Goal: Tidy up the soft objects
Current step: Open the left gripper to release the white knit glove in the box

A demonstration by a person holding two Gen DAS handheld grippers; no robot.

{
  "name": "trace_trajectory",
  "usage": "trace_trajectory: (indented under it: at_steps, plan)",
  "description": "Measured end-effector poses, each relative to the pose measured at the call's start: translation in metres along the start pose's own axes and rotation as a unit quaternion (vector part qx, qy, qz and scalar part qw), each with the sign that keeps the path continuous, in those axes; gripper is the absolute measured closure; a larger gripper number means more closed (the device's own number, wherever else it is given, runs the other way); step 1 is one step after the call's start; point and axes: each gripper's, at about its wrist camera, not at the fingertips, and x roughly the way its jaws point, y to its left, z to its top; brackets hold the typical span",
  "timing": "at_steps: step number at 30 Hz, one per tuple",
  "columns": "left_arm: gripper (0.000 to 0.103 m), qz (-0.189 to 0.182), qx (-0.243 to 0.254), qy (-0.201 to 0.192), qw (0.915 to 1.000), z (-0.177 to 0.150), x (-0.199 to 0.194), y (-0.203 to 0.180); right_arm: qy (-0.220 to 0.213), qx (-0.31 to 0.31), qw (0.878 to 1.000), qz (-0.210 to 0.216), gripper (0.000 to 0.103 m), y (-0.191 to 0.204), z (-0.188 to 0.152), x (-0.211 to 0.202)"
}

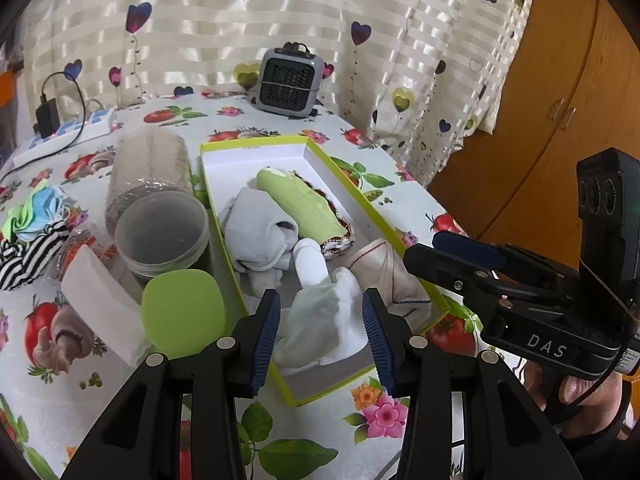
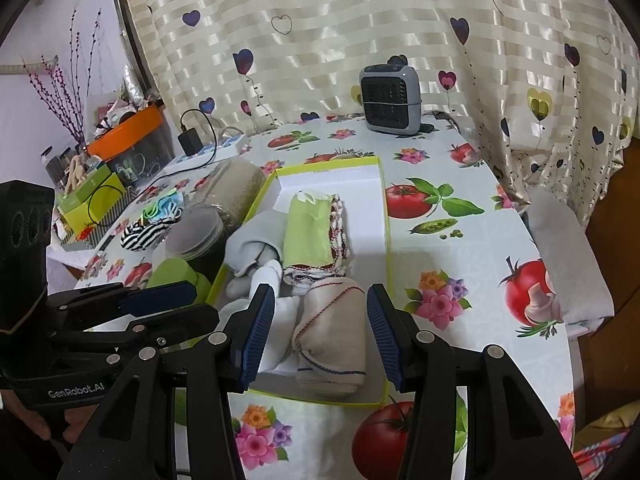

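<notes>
On the left of the table, a heap of small cloths, striped black-and-white and pale blue-green, lay loose beside a clear plastic tub, a white folded pad and a round green lid. These cloths looked light and limp; a pinch at a bunched fold would probably lift them best.

In the middle stood a shallow lime-edged box, already holding a grey sock, a rolled green cloth, a white sock and a folded beige towel. The left claw hovered over the box's near end, jaws wide and empty, the white sock lying below between them, seemingly untouched. The right claw stood just beside it, also wide open, above the beige towel.

The box's thin card walls would likely bend if knocked. Its far end was bare, and the table to the right lay mostly free.
</notes>
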Motion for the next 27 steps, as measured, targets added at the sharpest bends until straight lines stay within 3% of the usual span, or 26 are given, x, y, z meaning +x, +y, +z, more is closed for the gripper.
trace_trajectory:
  at_steps: [27]
  plan:
    - [0.061, 0.031, -0.016, -0.054, 0.9979, -0.010, -0.056, 0.011, -0.051, -0.050, 0.996, 0.058, 0.054, 0.048, 0.001, -0.032]
